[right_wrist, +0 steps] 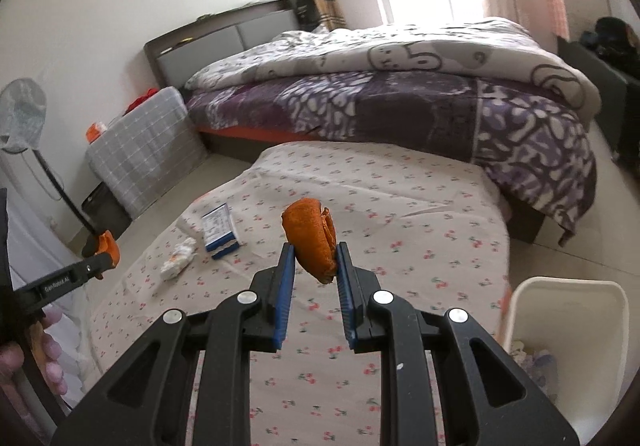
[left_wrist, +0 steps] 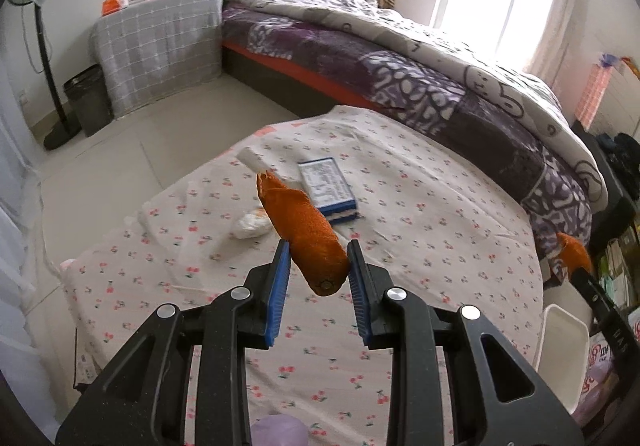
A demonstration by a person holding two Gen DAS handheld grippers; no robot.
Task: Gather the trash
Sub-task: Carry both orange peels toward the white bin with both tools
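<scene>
Orange peel (left_wrist: 306, 222) sits pinched in the left gripper (left_wrist: 319, 266), and its long side points up and away from the jaws. The right gripper (right_wrist: 316, 258) squeezes its own curled orange peel (right_wrist: 310, 236) too. Both grippers are closed on peel, so neither can pick up more right now. Both hang above the desk (right_wrist: 400, 182) with the cherry cloth. The white bin (right_wrist: 564, 306) stands off the desk's right edge, just beside it. It lies low and to the right of the right gripper, so I think that hand is nearer and can drop its peel with a short swing. The left gripper has farther to go, across the desk. More trash waits on the desk: a crumpled tissue (right_wrist: 179, 260) and a blue and white box (right_wrist: 220, 232), both nearer the left hand's side.
</scene>
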